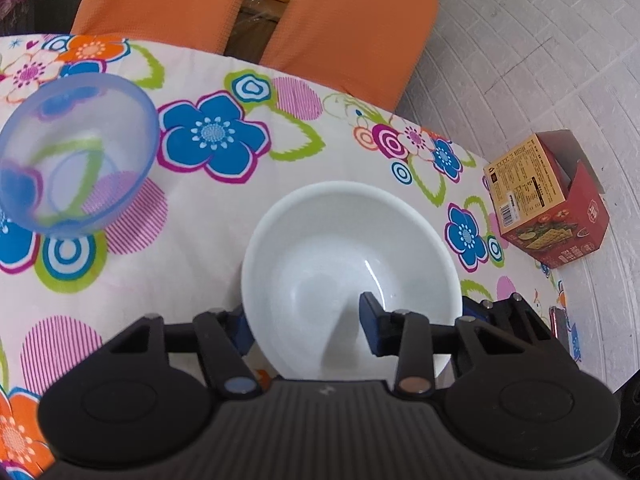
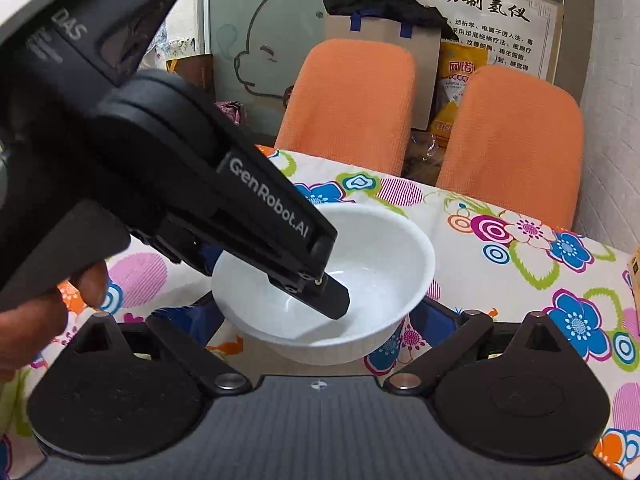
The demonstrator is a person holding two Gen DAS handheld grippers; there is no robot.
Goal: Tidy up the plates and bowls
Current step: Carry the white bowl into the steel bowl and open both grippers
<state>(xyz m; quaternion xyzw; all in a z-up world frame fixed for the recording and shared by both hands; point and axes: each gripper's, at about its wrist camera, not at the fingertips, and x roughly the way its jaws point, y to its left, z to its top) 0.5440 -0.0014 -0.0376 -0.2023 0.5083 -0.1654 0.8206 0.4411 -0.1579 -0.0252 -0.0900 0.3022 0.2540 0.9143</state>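
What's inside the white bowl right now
Only one finger of the left gripper reaches inside the white bowl; no food shows. That finger hides part of the bowl's bottom.

The left gripper [image 1: 308, 320] occupies the bottom of the frame, its black body spanning nearly the full width. Its two blue-padded fingers straddle the near wall of the white bowl [image 1: 344, 256]: one finger sits inside the bowl at centre right, the other outside the wall at centre left. The bowl stands upright and empty on the floral tablecloth [image 1: 192, 248]. A translucent blue bowl [image 1: 72, 160] appears at the left edge, tilted with its opening toward the camera; its support cannot be determined. Two orange chair backs [image 1: 352, 32] stand beyond the table at the top. A red printed carton [image 1: 548, 196] lies on the floor at right.
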